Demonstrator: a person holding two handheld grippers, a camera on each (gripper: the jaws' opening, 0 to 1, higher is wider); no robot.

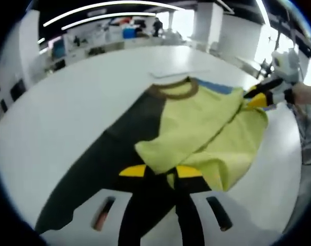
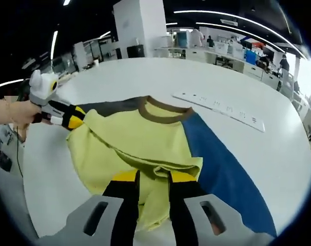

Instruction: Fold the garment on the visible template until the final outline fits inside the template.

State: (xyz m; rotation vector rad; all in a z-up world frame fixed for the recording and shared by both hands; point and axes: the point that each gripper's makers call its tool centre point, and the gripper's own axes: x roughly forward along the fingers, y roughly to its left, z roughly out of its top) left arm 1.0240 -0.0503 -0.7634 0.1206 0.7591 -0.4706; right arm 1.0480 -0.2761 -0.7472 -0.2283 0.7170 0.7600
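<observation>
A yellow garment (image 1: 196, 123) with a brown collar (image 1: 174, 91) lies partly folded on the white table. Flat beneath it lie a dark grey panel (image 1: 104, 169) and a blue panel (image 1: 215, 86). My left gripper (image 1: 160, 171) is shut on a yellow fold at the near edge. My right gripper (image 1: 259, 98) pinches the garment's far right edge. In the right gripper view, the right gripper (image 2: 154, 177) is shut on a bunched fold of the garment (image 2: 130, 138). There the left gripper (image 2: 68, 119) grips the garment's left corner, the blue panel (image 2: 219, 164) stretches right, and the collar (image 2: 163, 114) lies beyond.
A long white strip (image 2: 217, 108) lies on the table (image 2: 145, 77) beyond the collar; it shows again as the strip (image 1: 178, 73). A person's hand (image 2: 14, 113) holds the left gripper and another hand (image 1: 305, 95) the right one. Desks and shelves stand far behind.
</observation>
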